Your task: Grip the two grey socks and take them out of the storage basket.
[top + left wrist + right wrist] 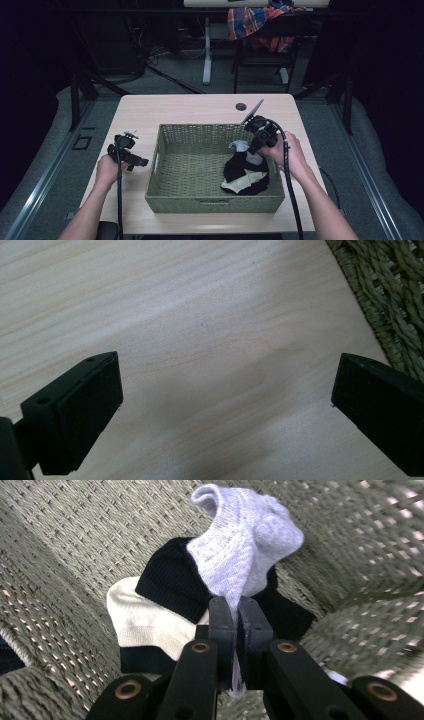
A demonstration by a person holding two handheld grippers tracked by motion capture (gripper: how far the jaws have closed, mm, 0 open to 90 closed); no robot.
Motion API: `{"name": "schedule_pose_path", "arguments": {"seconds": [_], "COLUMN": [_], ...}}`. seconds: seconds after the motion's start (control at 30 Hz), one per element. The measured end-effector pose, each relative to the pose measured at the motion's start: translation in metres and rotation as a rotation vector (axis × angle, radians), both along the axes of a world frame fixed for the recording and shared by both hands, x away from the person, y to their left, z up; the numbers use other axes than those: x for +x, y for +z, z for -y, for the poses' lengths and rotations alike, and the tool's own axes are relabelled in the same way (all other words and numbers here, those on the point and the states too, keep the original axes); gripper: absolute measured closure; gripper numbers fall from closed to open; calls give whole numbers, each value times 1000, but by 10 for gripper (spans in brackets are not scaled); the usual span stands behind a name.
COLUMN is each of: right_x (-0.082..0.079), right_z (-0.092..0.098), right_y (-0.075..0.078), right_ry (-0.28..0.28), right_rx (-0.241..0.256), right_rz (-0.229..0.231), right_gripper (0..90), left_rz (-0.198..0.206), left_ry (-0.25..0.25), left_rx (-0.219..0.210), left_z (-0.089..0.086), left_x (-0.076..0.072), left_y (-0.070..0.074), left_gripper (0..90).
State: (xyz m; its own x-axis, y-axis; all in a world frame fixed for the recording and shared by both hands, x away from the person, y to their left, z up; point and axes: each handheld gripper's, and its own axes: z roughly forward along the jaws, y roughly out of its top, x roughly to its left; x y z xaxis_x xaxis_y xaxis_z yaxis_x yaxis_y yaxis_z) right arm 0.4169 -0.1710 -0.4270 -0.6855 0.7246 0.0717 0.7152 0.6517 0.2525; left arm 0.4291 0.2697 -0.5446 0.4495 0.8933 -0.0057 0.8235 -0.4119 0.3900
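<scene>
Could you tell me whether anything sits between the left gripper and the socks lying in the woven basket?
Yes. The basket's left wall stands between the open left gripper, which is outside over the table, and the socks at the basket's right end, where the right gripper pinches the grey sock.

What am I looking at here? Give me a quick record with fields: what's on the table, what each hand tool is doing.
surface: wooden table
container: woven green basket, standing on the table
contents: black and cream socks piled in the basket's right part
right gripper: over the basket, shut on a grey sock, pinching its edge
left gripper: open, holding nothing, over bare table left of the basket
background: plaid cloth draped on a chair beyond the table
</scene>
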Motion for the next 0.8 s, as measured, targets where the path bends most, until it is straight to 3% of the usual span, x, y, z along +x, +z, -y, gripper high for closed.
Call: {"name": "schedule_pose_path", "arguments": {"seconds": [0.27, 0.4, 0.8], "right_x": [11, 12, 1], "right_z": [8, 13, 28], "right_y": [19, 27, 47], "right_ry": [-1, -9, -27], "right_rx": [36, 77, 116], "right_rz": [-33, -5, 43], "right_gripper": [870, 870, 870], "left_rz": [7, 9, 7], "left_ry": [11, 14, 7], "left_rx": [-2, -2, 3], "left_z": [-1, -2, -1], "left_x": [0, 1, 0], "left_y": [1, 0, 1], "left_gripper": [1, 1, 1]}}
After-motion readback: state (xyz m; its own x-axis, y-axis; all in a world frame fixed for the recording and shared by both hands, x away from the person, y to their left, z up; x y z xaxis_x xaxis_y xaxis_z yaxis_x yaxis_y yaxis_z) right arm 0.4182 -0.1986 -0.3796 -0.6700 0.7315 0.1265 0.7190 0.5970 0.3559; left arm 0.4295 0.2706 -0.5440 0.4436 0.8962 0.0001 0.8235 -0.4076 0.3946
